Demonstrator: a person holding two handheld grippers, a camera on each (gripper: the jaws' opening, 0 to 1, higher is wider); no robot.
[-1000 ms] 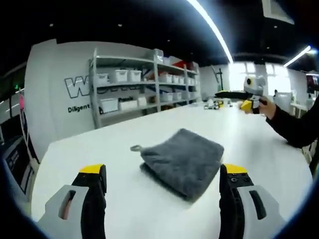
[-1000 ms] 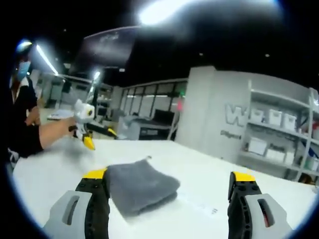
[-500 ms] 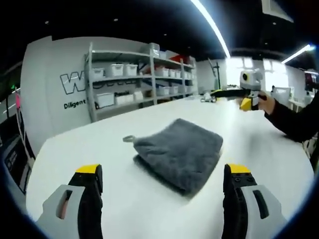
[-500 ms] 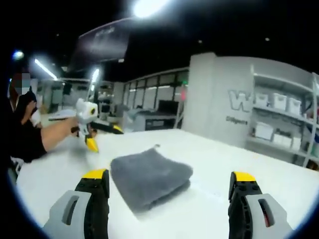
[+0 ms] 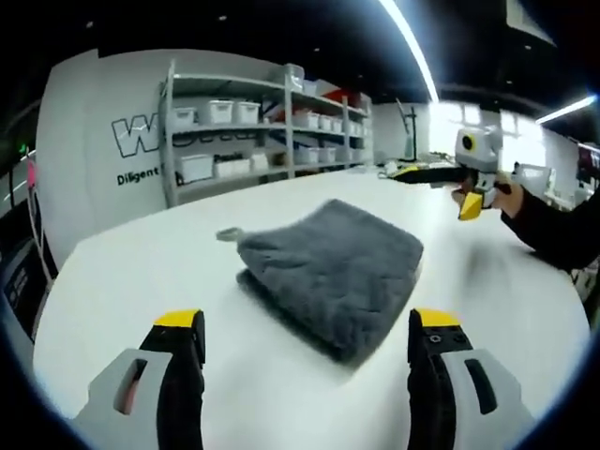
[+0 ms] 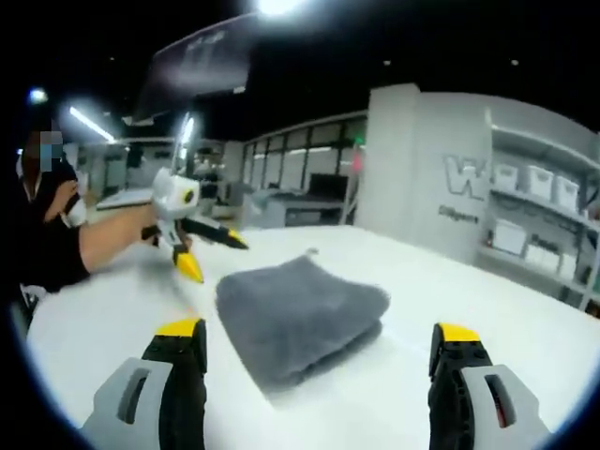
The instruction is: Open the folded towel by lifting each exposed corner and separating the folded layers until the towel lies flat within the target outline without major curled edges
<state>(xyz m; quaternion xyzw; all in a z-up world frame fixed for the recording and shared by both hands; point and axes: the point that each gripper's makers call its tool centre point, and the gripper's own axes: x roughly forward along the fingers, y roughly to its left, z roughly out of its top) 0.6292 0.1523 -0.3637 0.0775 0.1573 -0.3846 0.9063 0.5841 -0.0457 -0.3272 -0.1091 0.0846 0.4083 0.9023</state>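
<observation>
Long ceiling strip lights [image 5: 412, 52] glare white against a dark ceiling, and the window area [image 5: 450, 131] behind is blown out. The white bench [image 5: 141, 281] is evenly bright — the grey towel [image 5: 328, 267] casts only a thin, soft shadow at its edge. Fisheye bending curves the shelving [image 5: 244, 122]. The right gripper view is softer — the far tool [image 6: 183, 225] is motion-blurred.

Grey towel [image 5: 333, 269], white table [image 5: 141, 281]
</observation>
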